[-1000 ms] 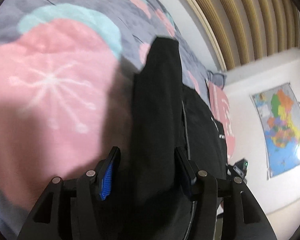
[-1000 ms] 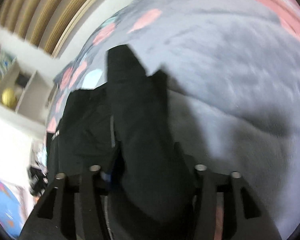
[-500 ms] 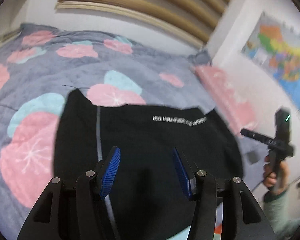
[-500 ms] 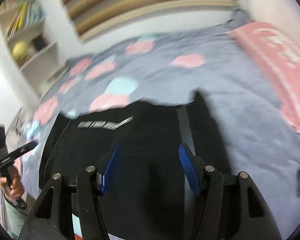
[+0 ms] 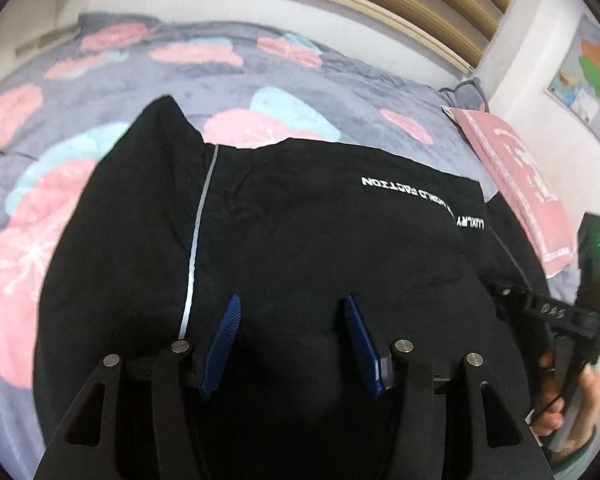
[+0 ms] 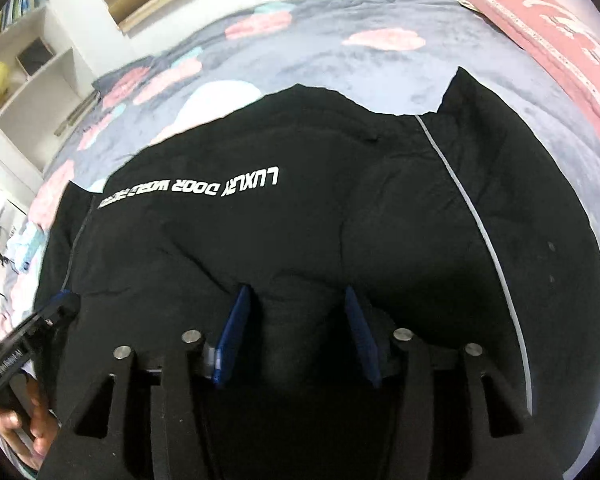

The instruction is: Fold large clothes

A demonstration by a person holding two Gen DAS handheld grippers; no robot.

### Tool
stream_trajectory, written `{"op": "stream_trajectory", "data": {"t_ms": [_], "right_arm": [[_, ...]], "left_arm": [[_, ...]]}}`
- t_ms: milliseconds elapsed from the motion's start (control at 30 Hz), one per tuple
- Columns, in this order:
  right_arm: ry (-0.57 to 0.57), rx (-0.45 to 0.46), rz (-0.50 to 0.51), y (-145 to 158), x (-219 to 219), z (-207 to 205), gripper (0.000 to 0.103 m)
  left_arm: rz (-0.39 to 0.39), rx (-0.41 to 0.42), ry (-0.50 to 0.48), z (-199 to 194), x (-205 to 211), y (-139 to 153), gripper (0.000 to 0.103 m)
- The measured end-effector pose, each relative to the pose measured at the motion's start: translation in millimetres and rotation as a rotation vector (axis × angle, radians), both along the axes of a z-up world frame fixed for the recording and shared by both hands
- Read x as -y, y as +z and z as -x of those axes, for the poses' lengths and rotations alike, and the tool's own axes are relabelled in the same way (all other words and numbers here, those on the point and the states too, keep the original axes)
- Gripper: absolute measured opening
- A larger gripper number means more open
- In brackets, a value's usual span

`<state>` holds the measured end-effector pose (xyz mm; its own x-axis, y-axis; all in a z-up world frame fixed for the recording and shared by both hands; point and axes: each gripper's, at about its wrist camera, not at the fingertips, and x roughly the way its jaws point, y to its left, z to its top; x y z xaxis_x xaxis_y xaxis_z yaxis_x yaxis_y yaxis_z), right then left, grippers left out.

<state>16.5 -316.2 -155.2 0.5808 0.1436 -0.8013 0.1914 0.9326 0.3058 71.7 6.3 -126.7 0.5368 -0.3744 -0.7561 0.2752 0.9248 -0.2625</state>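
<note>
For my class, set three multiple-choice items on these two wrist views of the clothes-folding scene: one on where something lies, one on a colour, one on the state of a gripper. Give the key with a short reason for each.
1. Where does the black garment lie?
A. on the flowered bedspread
B. on a wooden floor
C. over a chair back

2. What colour is the lettering printed on the garment?
A. red
B. white
C. yellow

3. How does the left hand-held gripper stand?
A. shut on a sleeve
B. shut on nothing
C. open, with nothing between its fingers

Key:
1 A: grey bedspread with pink and teal flowers shows around the garment's far edge and sides.
2 B: the line of letters reads white against the black cloth in both views.
3 C: the blue pads stand well apart with the cloth lying below them; the right hand-held gripper is open too.
</note>
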Motion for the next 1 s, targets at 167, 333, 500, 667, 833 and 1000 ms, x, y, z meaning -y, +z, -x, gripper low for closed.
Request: {"op": "stream_trajectory", "data": {"t_ms": [167, 333, 500, 667, 833, 1000], "right_arm": [[-0.049, 0.027, 0.018, 17.4, 5.2, 26.4, 0.070], [-0.094, 0.077, 0.075, 45.3, 9.2, 55.2, 0.070], [-0.104, 0.143, 0.123, 74.7, 0.6, 73.9, 0.079], [-0.090, 0.220, 0.156, 105.0, -17.4, 91.0, 0.081], [-0.089, 0.297, 0.211, 137.1, -35.4, 113.1, 0.082], [-0.107, 0.353, 0.235, 162.5, -45.7, 135.0, 0.090]], "left_arm": [[-0.020, 0.040, 0.003, 23.2, 3.3, 13.9, 0.056], [-0.094, 0.127, 0.017, 54.1, 10.5, 40.6, 0.057], [-0.195, 0.270, 0.044, 84.2, 24.3, 79.3, 0.068], [-0.181, 0.396, 0.106, 115.3, 23.5, 117.2, 0.076], [-0.172, 0.448, 0.139, 135.5, 20.6, 146.0, 0.076], [-0.162, 0.436, 0.136, 146.1, 19.0, 164.5, 0.076]]}}
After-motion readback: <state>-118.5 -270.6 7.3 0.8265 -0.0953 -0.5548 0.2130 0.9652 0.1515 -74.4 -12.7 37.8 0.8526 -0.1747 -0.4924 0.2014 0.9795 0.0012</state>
